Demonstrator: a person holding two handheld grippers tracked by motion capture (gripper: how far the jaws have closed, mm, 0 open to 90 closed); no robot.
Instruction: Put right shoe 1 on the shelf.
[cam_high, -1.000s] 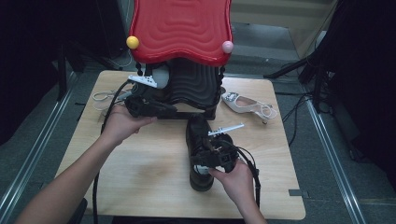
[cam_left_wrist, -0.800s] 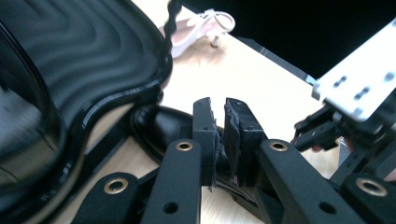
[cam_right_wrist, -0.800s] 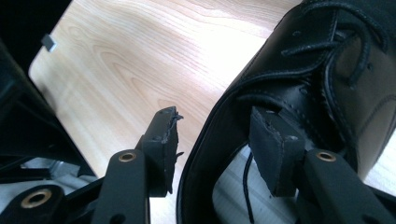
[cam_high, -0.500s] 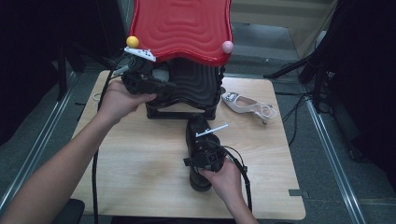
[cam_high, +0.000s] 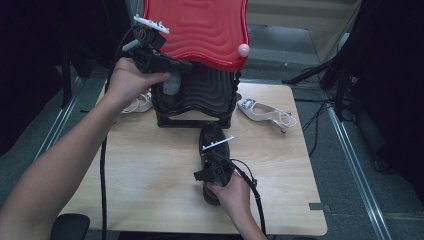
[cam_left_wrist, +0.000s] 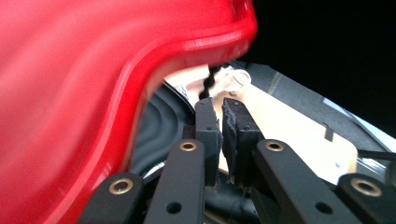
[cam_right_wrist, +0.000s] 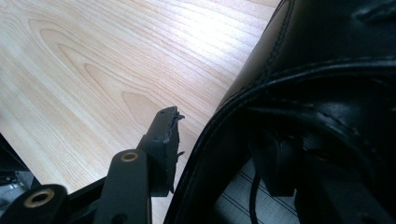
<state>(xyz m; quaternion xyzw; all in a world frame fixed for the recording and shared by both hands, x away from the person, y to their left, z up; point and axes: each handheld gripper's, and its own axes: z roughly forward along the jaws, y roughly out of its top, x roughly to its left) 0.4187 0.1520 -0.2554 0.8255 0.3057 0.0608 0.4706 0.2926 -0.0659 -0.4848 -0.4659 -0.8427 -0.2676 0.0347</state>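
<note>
Right claw (cam_high: 216, 150) sits over the rim of the black shoe (cam_high: 214, 145): one jaw outside against the leather, the other down inside the opening, so it looks clamped on the shoe's collar. Its jaws have just been closing a bit with that rim between them. The shoe stands on the worktop (cam_high: 150, 165), right in front of the black rack (cam_high: 200, 95).

Left claw (cam_high: 172, 65) is up high by the left edge of the red shelf (cam_high: 200, 25) topping that rack. In the left gripper view its jaws are nearly together with nothing between them, and they've just been closing.

My read: the black shoe is getting picked up to go on the rack. Next move needs a firm pinch on the rim, then a straight lift so the heavy toe doesn't swing. Two white shoes, one left of the rack (cam_high: 140, 103) and one right (cam_high: 265, 111), wait on the worktop.
</note>
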